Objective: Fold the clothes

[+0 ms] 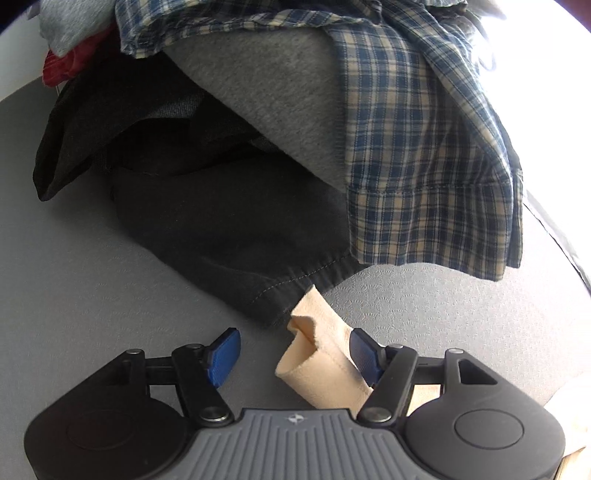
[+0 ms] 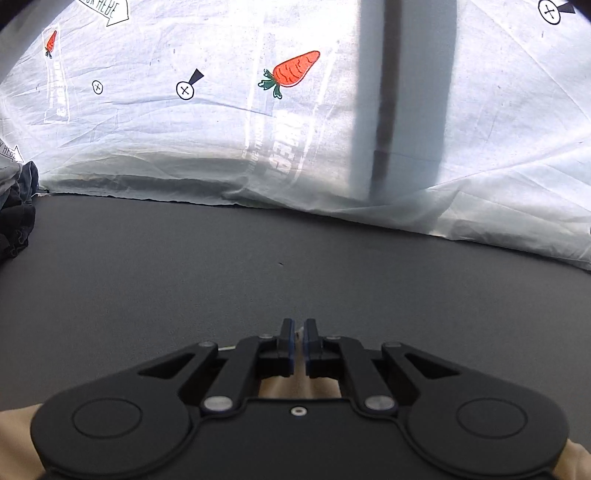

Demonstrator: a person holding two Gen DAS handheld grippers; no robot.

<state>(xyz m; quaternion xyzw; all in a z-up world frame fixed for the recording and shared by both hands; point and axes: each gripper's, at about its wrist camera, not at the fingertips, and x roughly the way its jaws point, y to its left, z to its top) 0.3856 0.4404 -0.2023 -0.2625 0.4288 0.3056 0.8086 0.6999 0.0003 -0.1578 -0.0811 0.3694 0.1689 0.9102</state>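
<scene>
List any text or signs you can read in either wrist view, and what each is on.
"HEBE", cut off at the frame edge: arrow label printed on the white sheet.
"HEBE", cut off: second arrow label, same sheet.
Circled "X" marks: same sheet.
Grey block lettering by the carrot: too faint to read.
Left wrist view: none.

A carrot-printed white sheet (image 2: 207, 122) hangs behind the grey table (image 2: 221, 266).
</scene>
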